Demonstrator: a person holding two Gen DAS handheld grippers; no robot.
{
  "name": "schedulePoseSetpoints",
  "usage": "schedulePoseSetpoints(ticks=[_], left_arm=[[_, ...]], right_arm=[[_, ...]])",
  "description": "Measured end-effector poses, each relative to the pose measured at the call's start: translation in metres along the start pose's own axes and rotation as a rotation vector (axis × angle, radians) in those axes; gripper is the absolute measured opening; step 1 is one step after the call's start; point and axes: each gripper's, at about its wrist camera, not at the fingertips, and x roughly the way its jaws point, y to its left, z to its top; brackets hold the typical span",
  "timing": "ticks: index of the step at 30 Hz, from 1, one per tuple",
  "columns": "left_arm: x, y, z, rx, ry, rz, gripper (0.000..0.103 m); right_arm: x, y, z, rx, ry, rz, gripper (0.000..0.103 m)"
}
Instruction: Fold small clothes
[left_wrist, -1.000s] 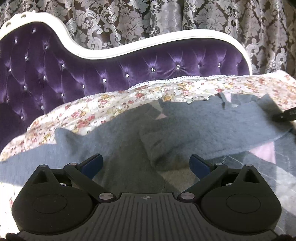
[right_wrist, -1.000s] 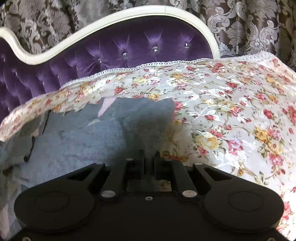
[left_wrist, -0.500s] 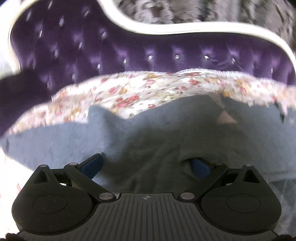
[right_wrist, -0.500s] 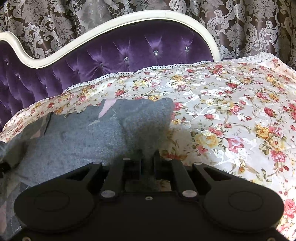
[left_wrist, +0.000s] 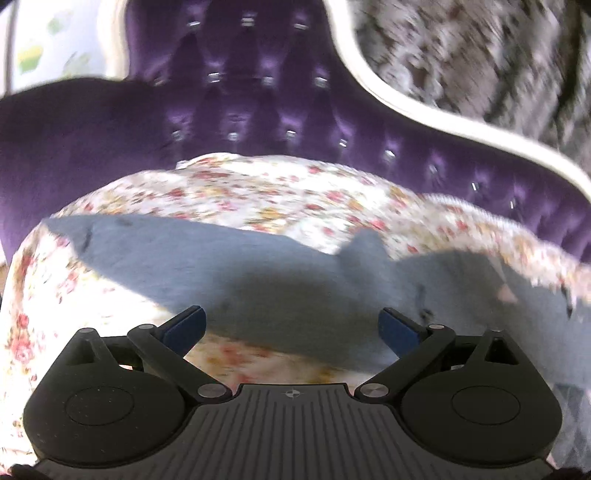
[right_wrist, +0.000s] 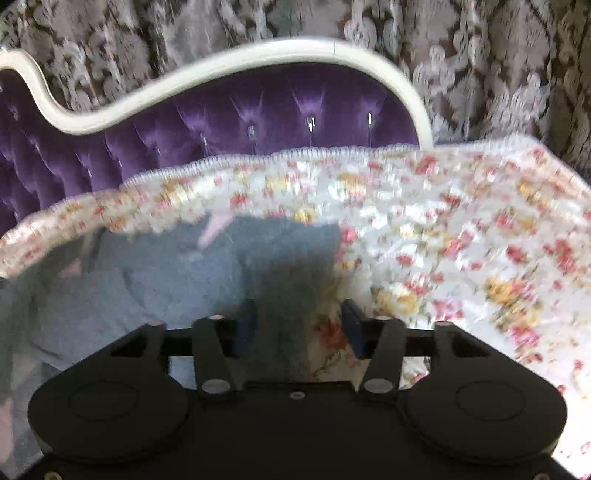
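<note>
Both tongs now spread. Right tongs (right_wrist: 299, 325), pinched shut half a second back on the grey garment's (right_wrist: 155, 280) edge, have just parted; a dark fold of fabric sits between the fingers, grip apparently released. Left tongs (left_wrist: 291, 325) wide apart, holding nothing, view swung left and blurred, now over the garment's (left_wrist: 207, 266) long stretched-out part, likely a sleeve. Garment lies flat on floral bedspread (right_wrist: 461, 240), purple tufted headboard (right_wrist: 258, 110) behind, patterned curtain (right_wrist: 498, 55) beyond. Reads as one fold placed on the right side; left sleeve looks next for folding inward.
</note>
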Motion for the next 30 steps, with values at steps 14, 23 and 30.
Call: schedulePoseSetpoints(ticks=[14, 23, 30], left_arm=[[0.02, 0.119, 0.028, -0.21, -0.044, 0.117, 0.101], [0.046, 0.173, 0.038, -0.367, -0.072, 0.138, 0.098], [0.06, 0.185, 0.05, -0.391, -0.063, 0.076, 0.02]], right_arm=[[-0.073, 0.084, -0.009, 0.006, -0.046, 0.39, 0.103], [-0.082, 0.129, -0.021, -0.042, -0.006, 0.501, 0.103], [-0.08, 0.14, -0.03, -0.051, 0.03, 0.513, 0.103]])
